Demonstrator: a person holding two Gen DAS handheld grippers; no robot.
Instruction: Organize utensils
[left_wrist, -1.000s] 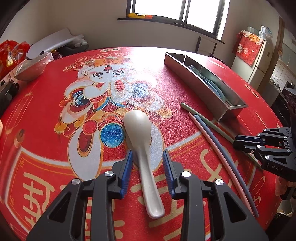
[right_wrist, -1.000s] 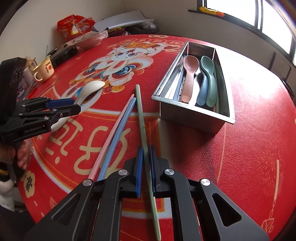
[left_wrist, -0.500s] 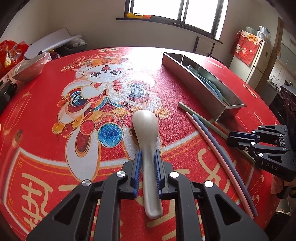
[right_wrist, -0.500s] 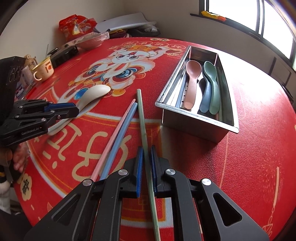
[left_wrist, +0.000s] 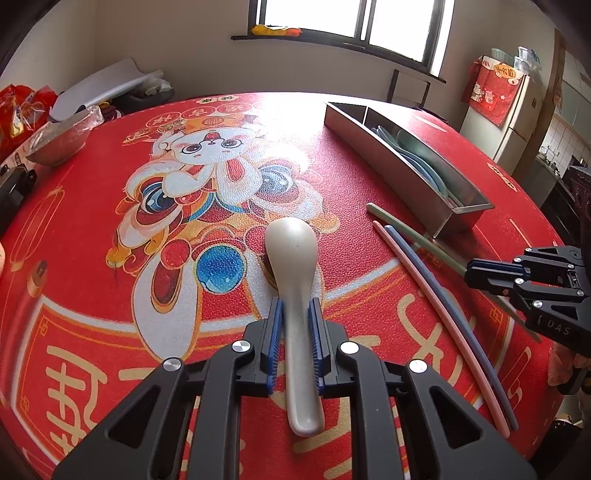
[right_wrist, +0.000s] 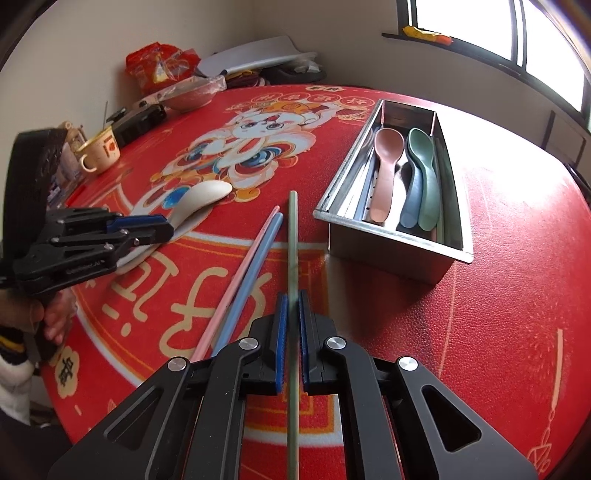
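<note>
A cream ceramic spoon lies bowl-away on the red tablecloth, and my left gripper is shut on its handle. From the right wrist view, that gripper sits at the left with the spoon sticking out of it. My right gripper is shut on a green chopstick, whose far tip points toward the steel tray. A pink chopstick and a blue chopstick lie side by side just left of it. The tray holds pink, blue and green spoons.
Along the table's far left edge stand a mug, a black device, a wrapped bowl and snack bags. A person's hand holds the left gripper. A fridge stands beyond the table at the right.
My left gripper went from open around the spoon's handle to shut on it. The right gripper stayed shut on the green chopstick and tipped slightly.
</note>
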